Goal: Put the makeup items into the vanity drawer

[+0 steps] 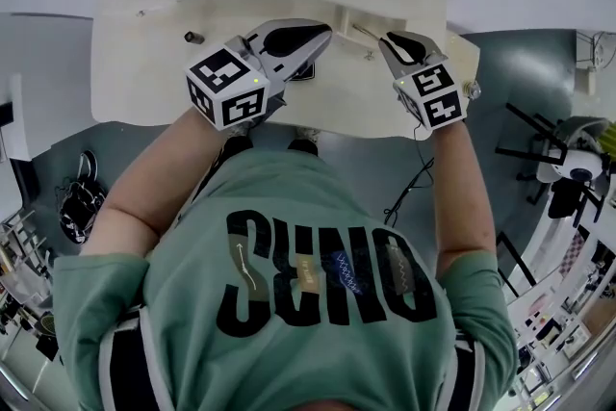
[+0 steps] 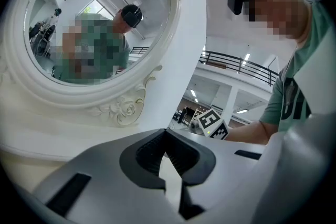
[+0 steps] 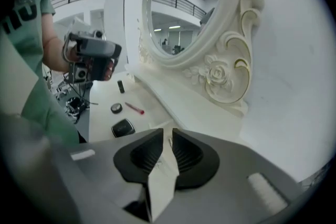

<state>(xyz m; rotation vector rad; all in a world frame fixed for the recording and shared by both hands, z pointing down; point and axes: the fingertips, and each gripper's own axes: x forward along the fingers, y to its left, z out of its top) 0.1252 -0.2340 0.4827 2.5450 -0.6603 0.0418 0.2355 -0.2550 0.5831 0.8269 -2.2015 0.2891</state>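
Green shirt (image 1: 318,284) fills the near foreground, and both forearms reach out over the cream vanity top (image 1: 144,63). Left gripper (image 1: 318,36) hovers above it with its jaws pressed together on nothing. Right gripper (image 1: 393,41), just to its right, has its jaws a narrow slit apart, also empty. On the tabletop lie a dark tube (image 3: 121,86), a round compact (image 3: 116,108), a red pencil (image 3: 135,108) and a black case (image 3: 123,127), below the oval mirror (image 3: 178,2).

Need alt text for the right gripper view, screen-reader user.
The jaws of the right gripper stand slightly apart with nothing between them, above a white vanity top. On it sit a dark compact, a round pot, a red-tipped stick and a dark tube; an ornate oval mirror rises at right.
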